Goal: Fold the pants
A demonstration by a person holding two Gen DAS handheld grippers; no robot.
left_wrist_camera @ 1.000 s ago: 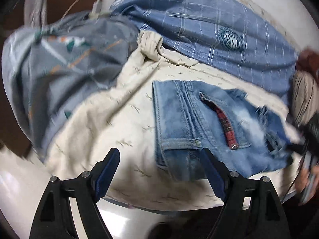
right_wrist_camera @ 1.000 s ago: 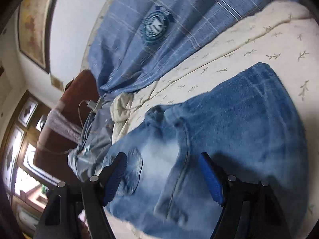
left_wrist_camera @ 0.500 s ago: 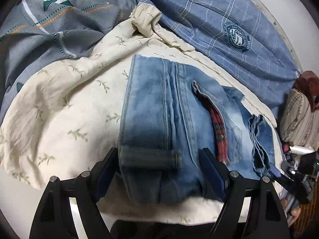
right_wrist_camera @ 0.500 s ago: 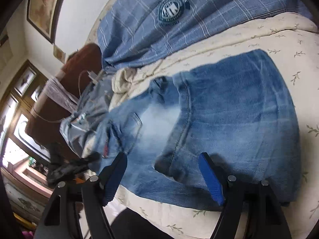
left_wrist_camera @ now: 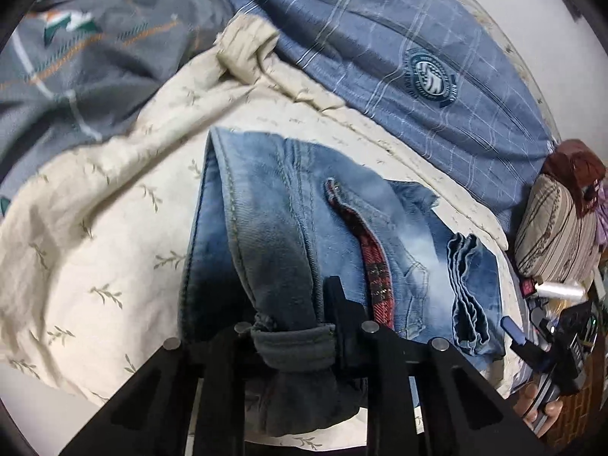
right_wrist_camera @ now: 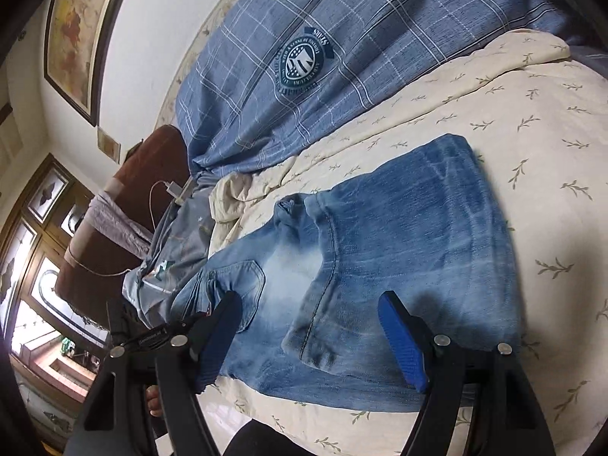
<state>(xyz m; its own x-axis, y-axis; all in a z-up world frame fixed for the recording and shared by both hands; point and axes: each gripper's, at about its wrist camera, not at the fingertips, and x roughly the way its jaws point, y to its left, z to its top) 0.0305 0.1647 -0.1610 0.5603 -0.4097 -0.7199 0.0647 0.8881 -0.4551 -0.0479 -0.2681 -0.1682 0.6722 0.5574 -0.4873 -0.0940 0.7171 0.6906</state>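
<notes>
**Left tongs now clamped on the hem end**

Nearest to me, my left gripper (left_wrist_camera: pixel 292 336) has gone from standing wide apart around the jeans half a second ago to pinched tight on the rolled hem (left_wrist_camera: pixel 294 345) at the near end of the jeans (left_wrist_camera: pixel 273 228). The fabric is bunched between the jaws and the leg rises toward the camera in a ridge, so I judge the grasp is made and the next fold, carrying this end over toward the far edge, can start.

My right gripper (right_wrist_camera: pixel 315 336) has not closed: its blue pads (right_wrist_camera: pixel 402 345) stand wide apart, hovering just above the denim with nothing between them. Over the same half second it has drawn closer to the cloth.

The jeans lie on the cream leaf-print bedspread (left_wrist_camera: pixel 98 250), near its front edge, already doubled into a short, thick stack. They are faded blue denim, paler and whitened around the back pocket (right_wrist_camera: pixel 243 285), with a strip of red plaid lining (left_wrist_camera: pixel 374 266) showing at an opening and a bundle of layered edges at the right side.

Further back, a blue plaid duvet (left_wrist_camera: pixel 399 38) with a round crest badge runs behind the bedspread, and a grey patterned cover (left_wrist_camera: pixel 95 57) is heaped at the far left.
</notes>
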